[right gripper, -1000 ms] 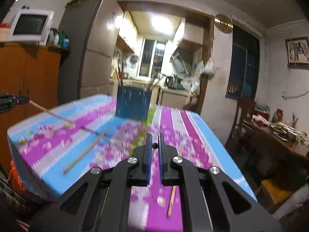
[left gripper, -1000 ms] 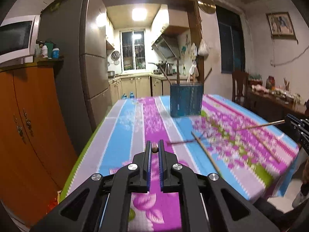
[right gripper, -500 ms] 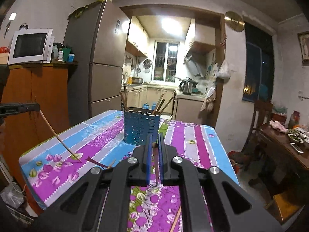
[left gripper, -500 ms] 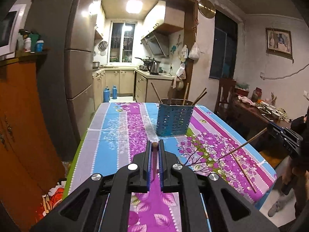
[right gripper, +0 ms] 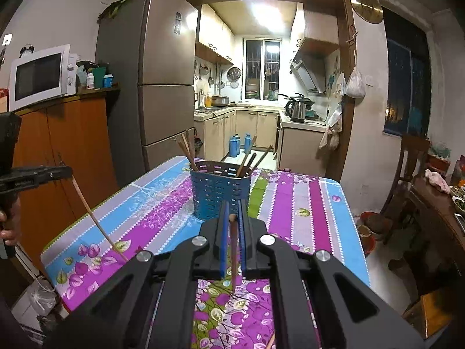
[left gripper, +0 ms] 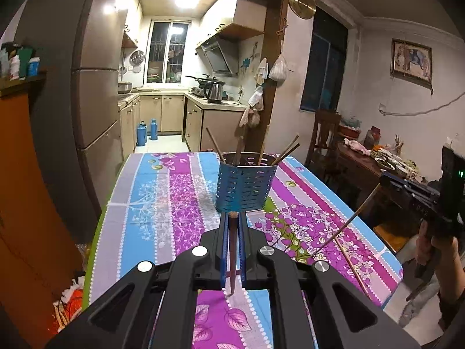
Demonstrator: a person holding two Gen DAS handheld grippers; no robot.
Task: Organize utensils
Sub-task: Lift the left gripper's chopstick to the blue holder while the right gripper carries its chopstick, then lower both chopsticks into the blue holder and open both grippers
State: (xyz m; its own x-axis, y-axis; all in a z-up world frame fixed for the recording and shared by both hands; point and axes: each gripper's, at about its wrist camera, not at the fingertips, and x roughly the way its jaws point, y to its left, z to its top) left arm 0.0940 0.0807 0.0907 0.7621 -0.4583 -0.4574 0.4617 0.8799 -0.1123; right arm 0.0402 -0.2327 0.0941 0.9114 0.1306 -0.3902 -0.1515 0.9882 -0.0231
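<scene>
A blue perforated utensil holder (left gripper: 245, 186) with several chopsticks in it stands mid-table; it also shows in the right wrist view (right gripper: 219, 193). My left gripper (left gripper: 232, 218) is shut on a brown chopstick (left gripper: 232, 253), held above the table short of the holder. My right gripper (right gripper: 232, 218) is shut on another chopstick (right gripper: 233, 256). In the left wrist view the right gripper (left gripper: 386, 181) holds its chopstick (left gripper: 345, 226) pointing down at the cloth. In the right wrist view the left gripper (right gripper: 68, 172) holds its chopstick (right gripper: 96, 221) likewise.
The table has a purple and blue floral cloth (left gripper: 162, 192). Another chopstick (left gripper: 350, 264) lies on it at the right. A fridge (right gripper: 162, 87) and orange cabinet (right gripper: 66, 157) stand to the left, a chair (left gripper: 322, 136) and a cluttered side table (left gripper: 375, 157) to the right.
Both grippers have risen and tilted, lifting their chopsticks off the cloth until they hang steeply. The holder now looks nearer in both views.
</scene>
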